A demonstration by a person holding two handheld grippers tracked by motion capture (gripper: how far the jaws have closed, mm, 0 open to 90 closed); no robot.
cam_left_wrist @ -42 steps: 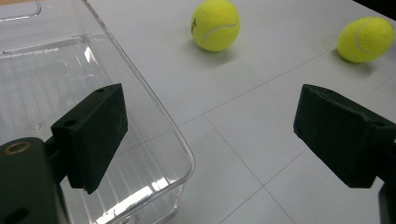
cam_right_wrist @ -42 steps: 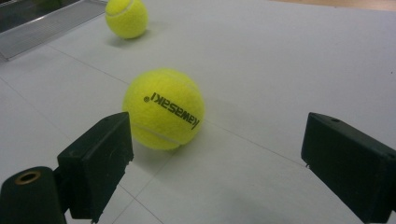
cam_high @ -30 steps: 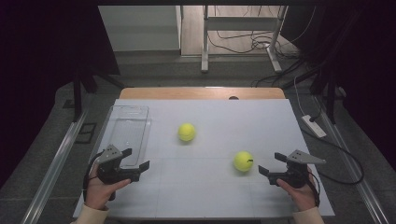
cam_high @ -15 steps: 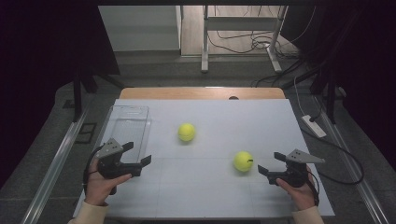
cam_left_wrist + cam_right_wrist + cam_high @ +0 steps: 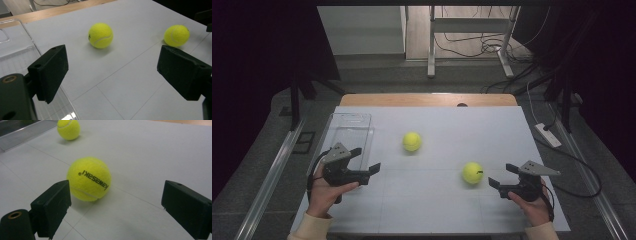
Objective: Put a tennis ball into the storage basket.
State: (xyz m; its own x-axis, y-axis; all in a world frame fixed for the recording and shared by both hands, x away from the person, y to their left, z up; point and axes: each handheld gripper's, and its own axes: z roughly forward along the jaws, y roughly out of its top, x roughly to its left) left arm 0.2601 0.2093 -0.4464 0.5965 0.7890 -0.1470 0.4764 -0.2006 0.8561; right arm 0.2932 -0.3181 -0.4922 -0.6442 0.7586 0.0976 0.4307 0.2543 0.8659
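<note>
A: High view first. We have the left gripper low at the table's left, jaws spread, nothing between them, sitting over the near end of a clear plastic tray. Tray looks empty to us.

B: Agreed. Right gripper at the lower right, jaws apart too, holding nothing. The near tennis ball lies just beside it on the white table, not touching. The far tennis ball sits mid-table, near the tray's right edge, outside it.

A: No readable writing from up here. Left gripper view next: both black jaws wide, bare table between them. We see the far tennis ball ahead with a small dark mark we can't read, and the near tennis ball off to the right. Tray runs along the left, nothing in it.

B: Right gripper view: jaws spread, the near tennis ball just ahead, closer to the left jaw, not pinched. Black print on it reads "Kawasaki", upside down, with a small ® mark.

A: The far tennis ball shows at the top, beside the tray's edge. No lettering visible on that one.
</note>
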